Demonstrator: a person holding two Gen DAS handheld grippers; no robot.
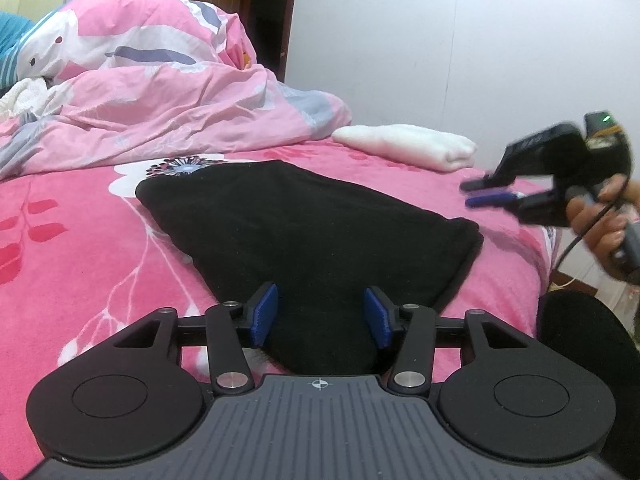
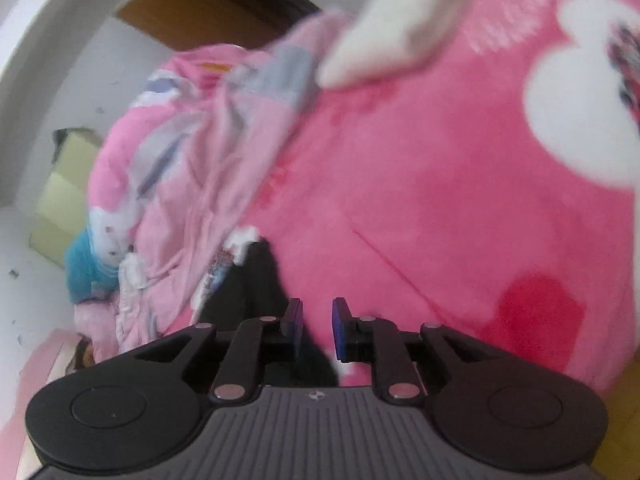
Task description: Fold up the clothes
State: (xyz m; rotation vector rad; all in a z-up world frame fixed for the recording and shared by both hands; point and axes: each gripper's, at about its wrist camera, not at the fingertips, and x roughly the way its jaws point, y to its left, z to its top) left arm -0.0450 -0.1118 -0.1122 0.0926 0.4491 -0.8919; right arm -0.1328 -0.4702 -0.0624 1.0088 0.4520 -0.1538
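My left gripper (image 1: 318, 316) hangs released over the near edge of the black garment (image 1: 312, 220) lying flat on the bed (image 1: 80, 240), right gripper (image 1: 490, 192) narrowly parted w/ nothing gripped; risk: left bites one layer only, fold slumps.

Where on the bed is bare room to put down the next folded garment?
The pink bedsheet is bare left of the black garment, below the crumpled pink duvet. A narrower strip lies between the black garment and the folded white cloth. The right edge is crowded: the right gripper hovers there. The left gripper is over the garment's near end.
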